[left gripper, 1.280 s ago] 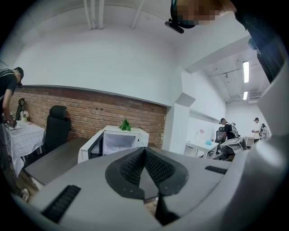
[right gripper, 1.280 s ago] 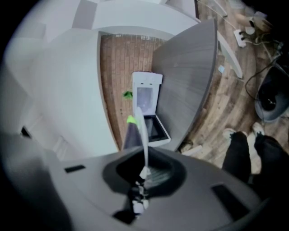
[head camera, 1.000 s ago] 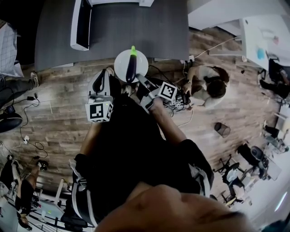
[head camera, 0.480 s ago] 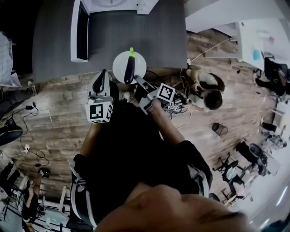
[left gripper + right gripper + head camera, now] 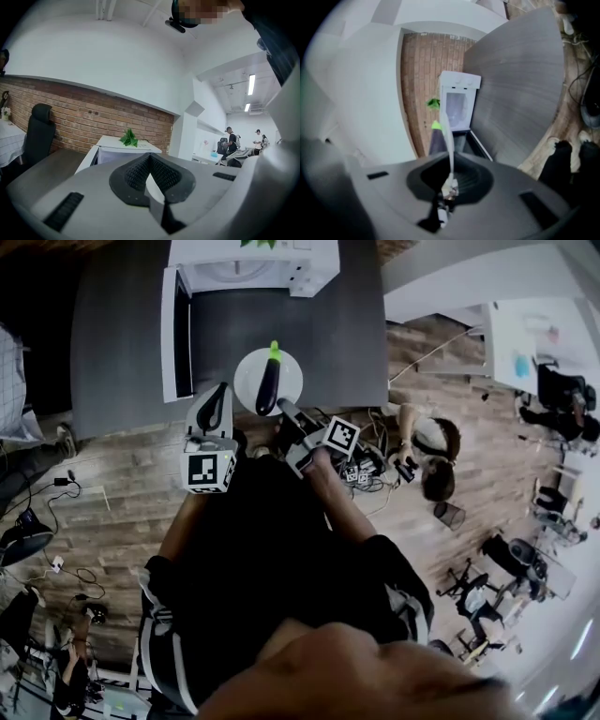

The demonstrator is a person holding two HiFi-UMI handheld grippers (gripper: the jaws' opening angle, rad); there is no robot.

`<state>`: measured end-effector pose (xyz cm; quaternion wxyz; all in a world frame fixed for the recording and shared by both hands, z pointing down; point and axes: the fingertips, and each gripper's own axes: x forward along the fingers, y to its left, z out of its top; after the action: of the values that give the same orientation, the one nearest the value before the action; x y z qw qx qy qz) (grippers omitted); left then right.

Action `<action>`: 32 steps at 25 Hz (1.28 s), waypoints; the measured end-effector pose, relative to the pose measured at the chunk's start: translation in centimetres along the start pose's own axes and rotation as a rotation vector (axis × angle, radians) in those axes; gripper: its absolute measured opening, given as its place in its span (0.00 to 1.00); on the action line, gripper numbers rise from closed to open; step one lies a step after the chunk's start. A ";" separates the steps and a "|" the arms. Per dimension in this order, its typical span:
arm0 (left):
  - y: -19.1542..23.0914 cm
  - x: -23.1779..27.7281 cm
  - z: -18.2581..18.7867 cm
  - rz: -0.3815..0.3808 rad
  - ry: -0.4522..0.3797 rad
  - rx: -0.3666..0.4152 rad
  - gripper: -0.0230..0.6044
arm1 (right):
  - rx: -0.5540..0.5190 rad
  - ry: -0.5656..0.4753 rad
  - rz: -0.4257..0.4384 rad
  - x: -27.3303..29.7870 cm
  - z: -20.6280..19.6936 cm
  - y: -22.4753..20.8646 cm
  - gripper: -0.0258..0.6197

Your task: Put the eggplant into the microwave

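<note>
The grey desk [image 5: 122,334] fills the far side of the scene, and the white microwave [image 5: 253,259] stands at its back. Its door [image 5: 172,334] is swung wide open to the left, so the opening faces the person.

In front of the microwave, over the near edge of the desk, is a white plate [image 5: 246,381]. The right hand-held gripper [image 5: 284,409] is clenched on the near rim of the plate. In the right gripper view the rim runs as a thin white strip straight out from between its pinched jaws.

The left hand-held gripper [image 5: 219,397] sits just beside the left edge of the plate. Its pads meet at the tips with nothing between them, so it is closed and empty and apparently has no part in the carry.

The eggplant [image 5: 268,385] lies along the middle of the plate, dark purple, with its bright green stem pointing toward the microwave.

The step in hand looks like the approach. The eggplant is riding on the plate toward the open microwave and is not yet inside.

The next move calls for keeping the plate level, since it is held by one edge only and the eggplant could roll. The plate then has to go forward across the desk, clear of the open door on the left, and through the opening onto the microwave floor before the right gripper lets go.
</note>
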<state>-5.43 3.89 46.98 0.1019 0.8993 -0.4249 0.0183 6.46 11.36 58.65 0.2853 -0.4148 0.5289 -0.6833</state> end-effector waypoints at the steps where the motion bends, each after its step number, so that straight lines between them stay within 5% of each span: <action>1: 0.4 0.5 0.3 -0.008 0.000 -0.002 0.09 | 0.004 -0.002 0.003 0.8 0.2 0.3 0.10; 14: 5.2 3.5 1.4 -0.002 0.018 -0.026 0.09 | 0.029 0.038 -0.010 8.5 2.1 1.0 0.10; 32: 7.4 6.0 3.8 0.167 -0.033 -0.034 0.09 | -0.030 0.202 -0.027 14.5 5.8 2.4 0.10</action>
<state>-7.48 -5.98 45.26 0.1080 0.8591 -0.5003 0.0046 4.23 -4.12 60.77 0.2151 -0.3552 0.5592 -0.7175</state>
